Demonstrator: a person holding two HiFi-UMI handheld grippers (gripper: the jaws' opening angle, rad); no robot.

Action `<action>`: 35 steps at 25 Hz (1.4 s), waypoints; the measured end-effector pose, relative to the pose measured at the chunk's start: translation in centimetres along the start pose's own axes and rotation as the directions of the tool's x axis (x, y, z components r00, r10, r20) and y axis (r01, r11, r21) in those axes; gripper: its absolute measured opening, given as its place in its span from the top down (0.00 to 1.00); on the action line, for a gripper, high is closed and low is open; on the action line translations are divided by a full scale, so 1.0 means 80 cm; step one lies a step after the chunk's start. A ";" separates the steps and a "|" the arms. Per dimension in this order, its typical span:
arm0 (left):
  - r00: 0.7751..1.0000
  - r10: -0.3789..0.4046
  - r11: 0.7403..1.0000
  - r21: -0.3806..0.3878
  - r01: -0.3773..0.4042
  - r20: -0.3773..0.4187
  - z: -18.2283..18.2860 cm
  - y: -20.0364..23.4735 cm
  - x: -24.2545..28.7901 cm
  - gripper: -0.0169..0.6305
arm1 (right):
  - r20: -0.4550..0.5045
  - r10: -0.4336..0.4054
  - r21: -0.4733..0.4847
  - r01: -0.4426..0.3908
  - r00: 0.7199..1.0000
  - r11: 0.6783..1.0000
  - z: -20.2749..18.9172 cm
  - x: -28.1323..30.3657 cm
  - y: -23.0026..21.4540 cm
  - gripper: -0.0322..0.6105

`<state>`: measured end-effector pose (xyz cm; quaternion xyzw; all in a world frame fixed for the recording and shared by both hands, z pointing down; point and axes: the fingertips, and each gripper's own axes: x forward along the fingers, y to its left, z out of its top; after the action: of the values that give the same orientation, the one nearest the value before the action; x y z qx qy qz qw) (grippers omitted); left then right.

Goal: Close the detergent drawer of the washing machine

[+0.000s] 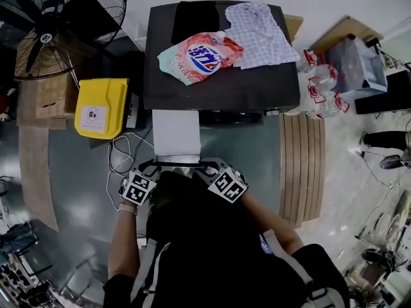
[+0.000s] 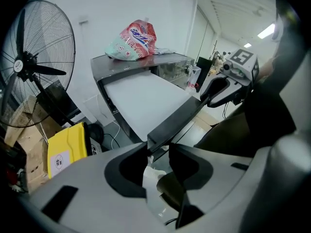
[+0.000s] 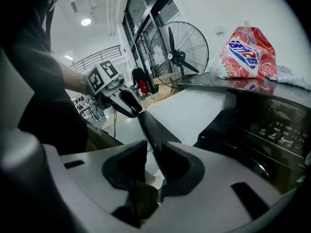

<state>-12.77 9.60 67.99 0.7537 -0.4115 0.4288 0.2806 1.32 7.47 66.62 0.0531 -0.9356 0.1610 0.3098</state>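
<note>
While the drawer stands pulled well out from the front of the washing machine, its white top faces up and its dark front rail lies at the end nearest the person. It is not closed.

Left gripper: positioned at the left end of the front rail. In the left gripper view the corner of the rail sits between the two jaws and fills the gap; both jaws bear on it. The gripper points steeply down.

Right gripper: positioned at the right end of the same rail. In the right gripper view the rail runs in between the jaws, which are drawn in against its two faces. The rail spans from one gripper to the other, and each gripper's marker cube shows in the other's view.

Machine top: a pink and white detergent bag lies on it, with a checked garment touching the bag on the right and a dark cloth behind it.

Surroundings: a large standing fan is to the left of the machine, and a yellow bin sits on the floor just beside the machine's left side. White cables trail on the floor between the bin and the drawer.
</note>
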 end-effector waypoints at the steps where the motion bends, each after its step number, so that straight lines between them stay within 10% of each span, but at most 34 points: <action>1: 1.000 -0.004 1.000 0.003 0.004 0.003 0.002 0.002 0.000 0.76 | 0.002 -0.004 0.003 0.004 1.000 1.000 0.001 0.001 -0.002 0.79; 35: 0.989 -0.125 0.985 0.126 0.115 0.076 0.075 0.087 0.028 0.78 | -0.004 -0.261 0.131 0.259 0.965 0.957 0.065 0.019 -0.098 0.76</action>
<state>-15.60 0.61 67.57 0.8102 -0.3498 0.4032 0.2422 -1.28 -1.66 65.72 0.1965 -0.9100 0.1793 0.3180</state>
